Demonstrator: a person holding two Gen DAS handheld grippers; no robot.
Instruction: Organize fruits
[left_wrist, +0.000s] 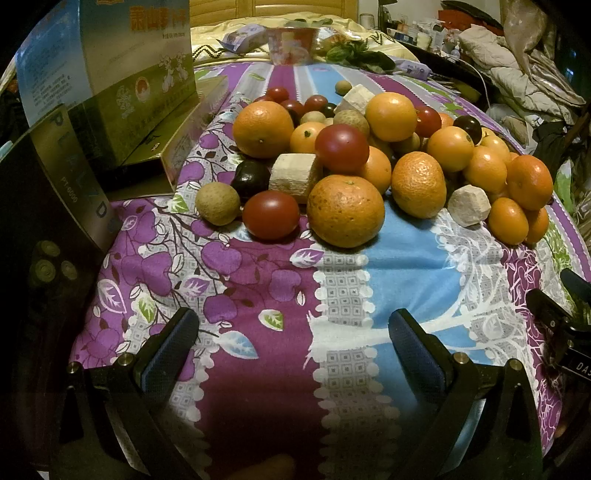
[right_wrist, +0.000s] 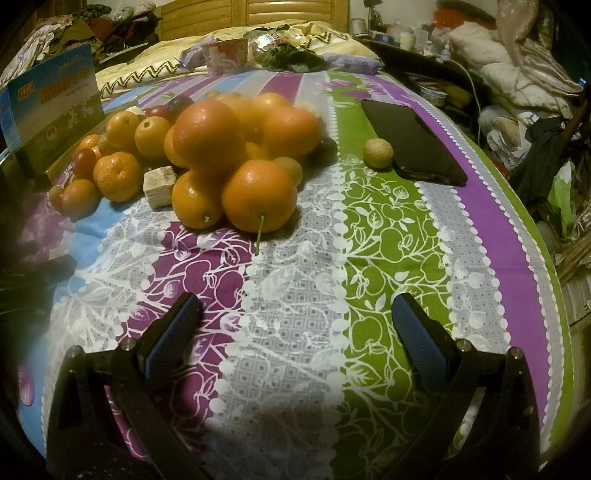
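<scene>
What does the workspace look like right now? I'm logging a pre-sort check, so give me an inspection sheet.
Surface: purple, blue and green patterned bedsheet, flat.
Job's things: heaped pile of oranges, red tomatoes, dark plums, tan longans; one longan lies apart beside the phone.
Clutter: pale foam blocks in the pile; black phone; green printed carton; dark box.
Grippers: left gripper open, empty; right gripper open, empty.
Cables: white cable past the bed's edge.
Surroundings: piled clothes, wooden headboard.
</scene>
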